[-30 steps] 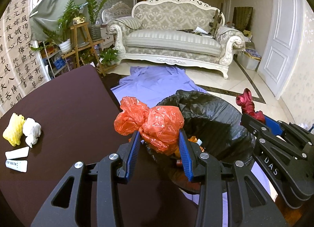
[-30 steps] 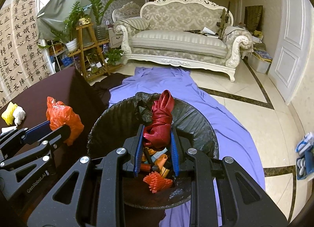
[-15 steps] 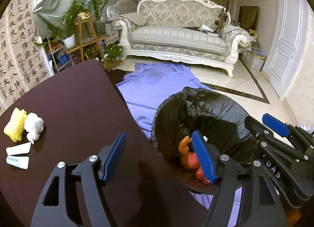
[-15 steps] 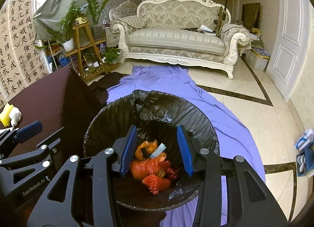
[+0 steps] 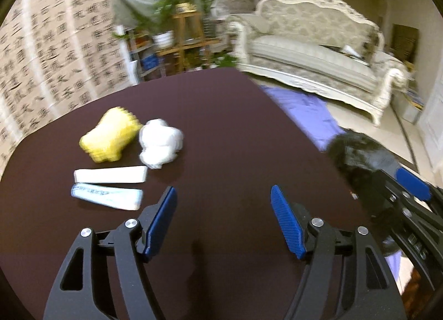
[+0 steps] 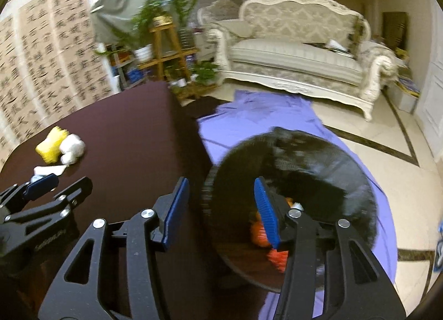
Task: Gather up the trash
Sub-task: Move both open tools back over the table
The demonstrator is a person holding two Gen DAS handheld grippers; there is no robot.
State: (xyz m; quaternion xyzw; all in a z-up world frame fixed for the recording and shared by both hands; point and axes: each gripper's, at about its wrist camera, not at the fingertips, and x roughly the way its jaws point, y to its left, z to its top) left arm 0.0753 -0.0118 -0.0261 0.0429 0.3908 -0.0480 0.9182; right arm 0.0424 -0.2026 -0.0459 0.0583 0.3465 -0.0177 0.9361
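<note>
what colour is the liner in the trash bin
Black; the trash bin liner shows best in the right wrist view.

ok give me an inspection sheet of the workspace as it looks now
surface: dark brown table, bare apart from one cluster of trash
job's things: yellow foam piece beside white crumpled wad; white strip and printed packet lying in front of them; black-lined bin beside the table, orange trash inside
clutter: nothing seen
grippers: left gripper open, empty, over the table; right gripper open, empty, jaws just been opening, at the bin's rim
cables: nothing seen
surroundings: purple sheet on the floor, sofa, plant stand
</note>
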